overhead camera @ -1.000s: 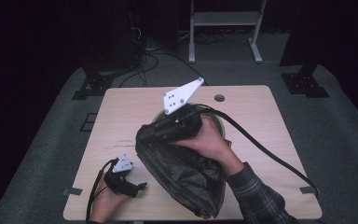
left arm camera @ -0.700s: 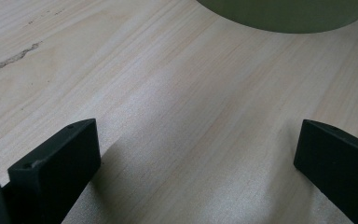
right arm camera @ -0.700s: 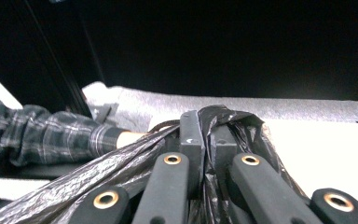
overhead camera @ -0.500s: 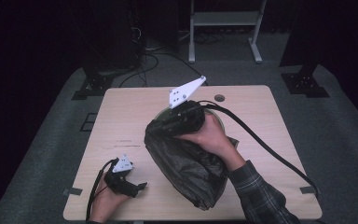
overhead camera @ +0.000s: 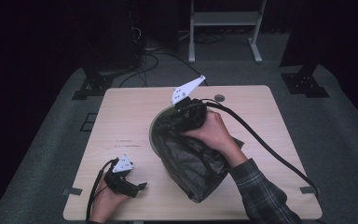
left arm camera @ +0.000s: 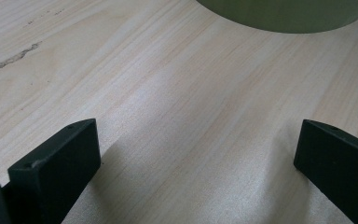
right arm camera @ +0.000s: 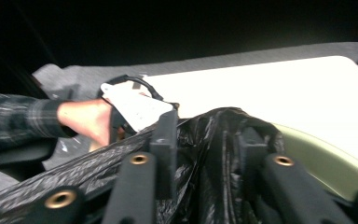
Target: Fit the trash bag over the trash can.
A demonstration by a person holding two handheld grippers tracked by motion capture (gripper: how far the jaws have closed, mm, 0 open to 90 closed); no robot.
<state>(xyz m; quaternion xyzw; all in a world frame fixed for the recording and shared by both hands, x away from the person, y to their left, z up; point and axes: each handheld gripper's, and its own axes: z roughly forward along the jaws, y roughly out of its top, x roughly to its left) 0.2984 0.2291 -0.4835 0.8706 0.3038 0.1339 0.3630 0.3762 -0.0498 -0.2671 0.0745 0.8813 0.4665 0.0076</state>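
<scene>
A pale wooden table [overhead camera: 121, 121] stands on grey carpet in a dark room. The largest thing on it is a crumpled black plastic bag [overhead camera: 193, 161], which lies right of the table's middle and runs down toward the near edge. The bag's upper end drapes over the rim of a round olive-green bin [overhead camera: 154, 128] that peeks out on the bag's left side. The right hand [overhead camera: 214, 133] grips the right gripper [right arm camera: 209, 140] at the top of the bag; in the right gripper view its jaws are closed on a bunched fold of the black plastic, with the green rim just beside them. A thick black cable [overhead camera: 265, 147] trails from it to the right. The left gripper [left arm camera: 196, 158] rests low on bare wood near the table's front left corner, its jaws spread wide apart and holding nothing.
</scene>
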